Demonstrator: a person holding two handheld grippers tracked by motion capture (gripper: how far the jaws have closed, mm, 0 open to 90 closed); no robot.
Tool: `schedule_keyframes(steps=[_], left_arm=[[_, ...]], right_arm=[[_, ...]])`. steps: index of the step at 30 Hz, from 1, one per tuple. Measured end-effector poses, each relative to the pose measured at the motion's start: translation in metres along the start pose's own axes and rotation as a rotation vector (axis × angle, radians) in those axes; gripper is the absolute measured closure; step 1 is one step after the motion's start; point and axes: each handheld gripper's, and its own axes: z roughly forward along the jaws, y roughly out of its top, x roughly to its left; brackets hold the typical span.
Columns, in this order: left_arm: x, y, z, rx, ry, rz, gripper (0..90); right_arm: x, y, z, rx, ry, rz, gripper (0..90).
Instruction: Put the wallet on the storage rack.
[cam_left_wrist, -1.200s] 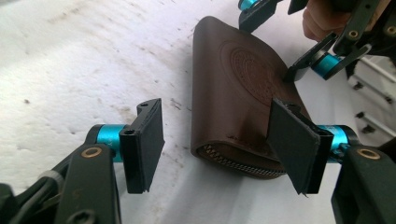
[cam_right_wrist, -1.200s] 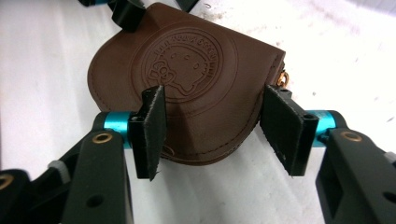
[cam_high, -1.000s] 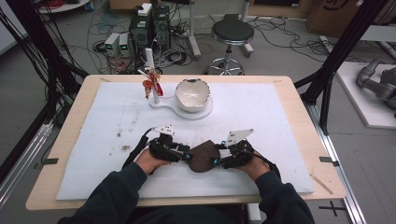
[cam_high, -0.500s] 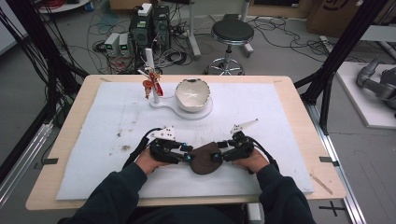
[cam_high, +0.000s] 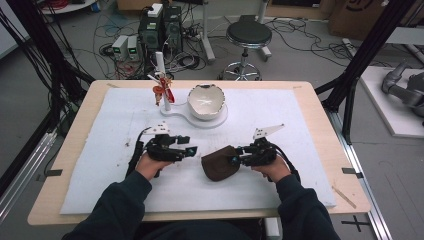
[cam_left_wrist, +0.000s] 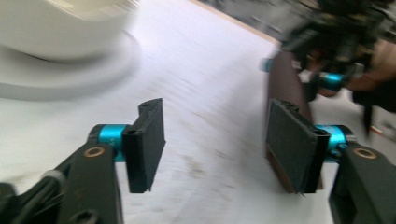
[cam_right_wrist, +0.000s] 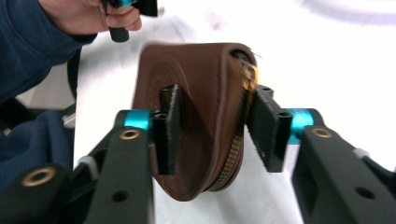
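Matt brown leather pouch (cam_right_wrist: 201, 135) with brass zip; glossy ceramic bowl (cam_high: 206, 101)

High view looks down; both gripper views closely share the pouch (cam_high: 220, 163).

The pouch (cam_high: 220, 163) lies on the mat (cam_high: 280, 120) near the front, between the two grippers. The bowl (cam_high: 206, 101) sits behind it, with a stand (cam_high: 163, 90) just left of the bowl.

Off-task stuff on my side: white bowl (cam_high: 206, 101) at 12 o'clock, sitting on a white base (cam_high: 192, 119). Thin post (cam_high: 162, 90) with red bits stands at the bowl's 9 o'clock, same base. White mat (cam_high: 280, 115) covers the wooden table (cam_high: 320, 110). Stool (cam_high: 248, 35) and electronics boxes (cam_high: 160, 27) on the floor beyond, 12 and 11 o'clock.
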Motion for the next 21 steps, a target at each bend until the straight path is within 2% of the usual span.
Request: schedule_keyframes(steps=[2, 4, 5, 6, 7, 12, 14, 15, 16, 18, 21], left_arm=[[0.005, 0.002, -0.009, -0.031, 0.056, -0.009, 31.9], [0.011, 0.003, -0.018, -0.059, 0.093, -0.025, 22.5], [0.014, 0.003, -0.023, -0.075, 0.107, -0.022, 20.5], [0.017, 0.004, -0.028, -0.092, 0.116, -0.024, 20.4], [0.019, 0.004, -0.033, -0.099, 0.125, -0.024, 20.4], [0.032, 0.003, -0.051, -0.128, 0.179, -0.050, 20.4], [0.037, 0.003, -0.057, -0.137, 0.199, -0.062, 20.4], [0.038, 0.002, -0.058, -0.136, 0.201, -0.067, 20.4], [0.039, 0.002, -0.059, -0.136, 0.203, -0.069, 20.5], [0.039, 0.002, -0.058, -0.136, 0.204, -0.071, 20.5], [0.037, 0.002, -0.055, -0.118, 0.195, -0.053, 20.5]], right_arm=[[0.000, 0.001, -0.006, -0.037, -0.018, -0.009, 60.7], [0.002, 0.003, -0.011, -0.064, -0.049, -0.021, 69.4], [0.002, 0.003, -0.014, -0.087, -0.048, -0.019, 70.9], [0.004, 0.005, -0.016, -0.102, -0.067, -0.035, 71.5], [0.004, 0.006, -0.018, -0.103, -0.075, -0.047, 72.0], [0.004, 0.006, -0.021, -0.107, -0.043, -0.038, 73.2], [0.005, 0.006, -0.022, -0.119, 0.010, -0.027, 73.0], [0.005, 0.007, -0.022, -0.120, 0.050, -0.020, 72.4], [0.006, 0.008, -0.022, -0.097, 0.058, -0.017, 70.6], [0.007, 0.008, -0.020, -0.094, 0.081, -0.002, 69.5], [0.007, 0.008, -0.017, -0.090, 0.087, 0.000, 67.6]])
